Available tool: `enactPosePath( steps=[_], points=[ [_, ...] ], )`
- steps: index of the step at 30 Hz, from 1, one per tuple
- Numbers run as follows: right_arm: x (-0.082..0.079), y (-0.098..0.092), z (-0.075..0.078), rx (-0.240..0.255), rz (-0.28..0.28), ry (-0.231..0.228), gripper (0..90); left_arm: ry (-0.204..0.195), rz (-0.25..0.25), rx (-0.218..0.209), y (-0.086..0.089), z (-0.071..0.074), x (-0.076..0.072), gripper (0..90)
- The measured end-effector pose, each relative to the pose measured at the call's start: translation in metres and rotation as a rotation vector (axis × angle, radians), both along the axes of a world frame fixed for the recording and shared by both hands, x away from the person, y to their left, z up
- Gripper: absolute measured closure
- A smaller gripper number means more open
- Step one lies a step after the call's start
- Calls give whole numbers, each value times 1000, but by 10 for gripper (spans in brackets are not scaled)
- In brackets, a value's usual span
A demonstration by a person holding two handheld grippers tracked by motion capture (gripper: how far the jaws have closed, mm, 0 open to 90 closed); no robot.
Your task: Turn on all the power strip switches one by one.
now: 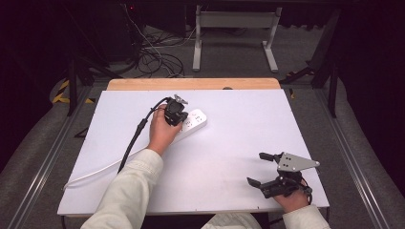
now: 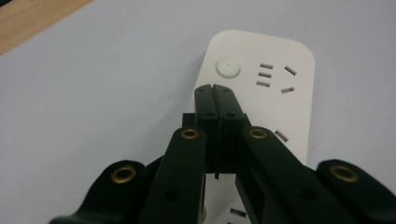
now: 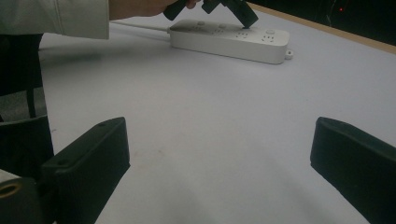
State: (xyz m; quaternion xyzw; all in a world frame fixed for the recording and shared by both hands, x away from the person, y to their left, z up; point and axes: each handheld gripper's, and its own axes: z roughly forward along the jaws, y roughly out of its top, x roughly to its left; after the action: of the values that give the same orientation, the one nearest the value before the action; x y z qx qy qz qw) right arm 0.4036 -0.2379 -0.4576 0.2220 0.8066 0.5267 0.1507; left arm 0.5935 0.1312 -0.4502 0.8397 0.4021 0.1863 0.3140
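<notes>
Power strip: white, lies flat on table's far-left part, long axis diagonal, cable end toward person.
Left gripper: jaws pressed together, tips over strip beside its round button.
Right gripper: jaws spread, near right edge.

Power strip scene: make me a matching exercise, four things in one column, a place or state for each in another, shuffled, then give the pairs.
Things:
1. left tool
2. right tool
3. power strip
4. round button

Places or states:
A. jaws wide apart, near the table's front right corner
B. on the strip's rounded end, beside the sockets
C. jaws pressed together, tips over the strip
D. white, lying on the white table sheet, with its cord running towards the left edge

Pairs: 1-C, 2-A, 3-D, 4-B
</notes>
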Motion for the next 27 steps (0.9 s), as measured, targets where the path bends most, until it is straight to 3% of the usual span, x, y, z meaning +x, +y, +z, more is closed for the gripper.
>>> enactPosePath(
  steps=[16,22,25,27],
  points=[
    [0,0,0,-1,2,-2,50,-2,3,-8,-2,-2,0,900],
    [-1,0,0,-2,1,-1,50,-5,18,-41,1,-6,-1,900],
    [0,0,0,-1,1,1,50,-12,17,-23,0,-5,-2,900],
    [-1,0,0,-2,0,0,50,-4,18,-34,0,-6,-2,900]
  ],
)
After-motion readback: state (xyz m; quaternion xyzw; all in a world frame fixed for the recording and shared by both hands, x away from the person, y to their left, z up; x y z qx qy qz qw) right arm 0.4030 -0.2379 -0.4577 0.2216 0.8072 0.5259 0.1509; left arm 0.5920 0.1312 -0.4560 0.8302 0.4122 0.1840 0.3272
